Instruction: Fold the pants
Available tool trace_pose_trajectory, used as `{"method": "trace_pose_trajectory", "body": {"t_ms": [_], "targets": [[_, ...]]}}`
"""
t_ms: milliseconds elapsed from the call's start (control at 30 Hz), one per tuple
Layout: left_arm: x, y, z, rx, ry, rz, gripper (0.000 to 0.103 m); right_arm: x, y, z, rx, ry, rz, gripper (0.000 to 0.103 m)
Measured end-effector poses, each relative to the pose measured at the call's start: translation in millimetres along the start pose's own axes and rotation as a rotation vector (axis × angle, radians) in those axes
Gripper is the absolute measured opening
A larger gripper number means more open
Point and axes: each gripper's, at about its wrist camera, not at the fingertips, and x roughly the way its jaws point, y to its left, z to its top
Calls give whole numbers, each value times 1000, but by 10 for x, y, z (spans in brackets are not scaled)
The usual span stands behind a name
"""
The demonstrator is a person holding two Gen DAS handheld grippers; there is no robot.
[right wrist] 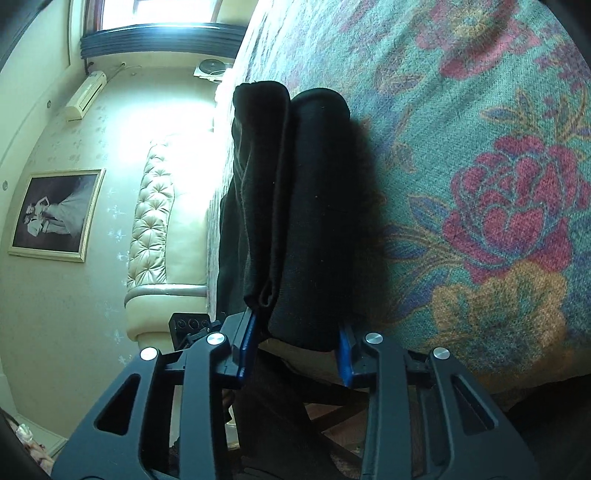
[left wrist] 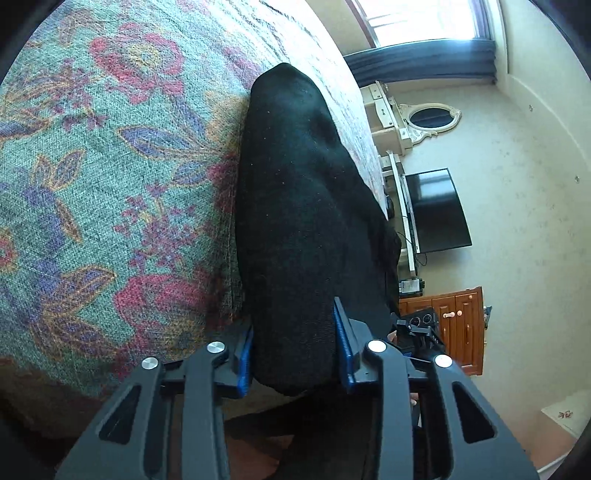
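The black pants (left wrist: pixel 306 206) lie folded into a thick bundle on the floral bedspread (left wrist: pixel 110 177), near the bed's edge. My left gripper (left wrist: pixel 295 354) has its blue pads on both sides of the near end of the bundle and is shut on it. In the right wrist view the pants (right wrist: pixel 295 206) show as two stacked folded layers on the bedspread (right wrist: pixel 480 184). My right gripper (right wrist: pixel 295 350) also has a pad on each side of the bundle's near end and is shut on it. The other gripper (left wrist: pixel 417 325) shows just beyond the pants in each view.
A TV (left wrist: pixel 436 210), a white dresser with an oval mirror (left wrist: pixel 428 118) and a wooden cabinet (left wrist: pixel 454 325) stand along the wall. A tufted headboard (right wrist: pixel 155 221), a framed picture (right wrist: pixel 55 214) and a window (right wrist: pixel 159 14) are at the other side.
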Motion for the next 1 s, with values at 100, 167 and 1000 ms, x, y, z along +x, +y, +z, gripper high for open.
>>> {"method": "trace_pose_trajectory", "body": {"t_ms": [100, 167, 1000], "targets": [[7, -36, -24, 38, 3, 21, 31, 35, -124, -21, 25, 9, 0, 33], [61, 21, -28, 23, 15, 20, 31, 30, -213, -27, 41, 14, 21, 33], [-310, 29, 120, 179, -88, 233, 90, -432, 222, 154, -177, -124, -214, 87]]}}
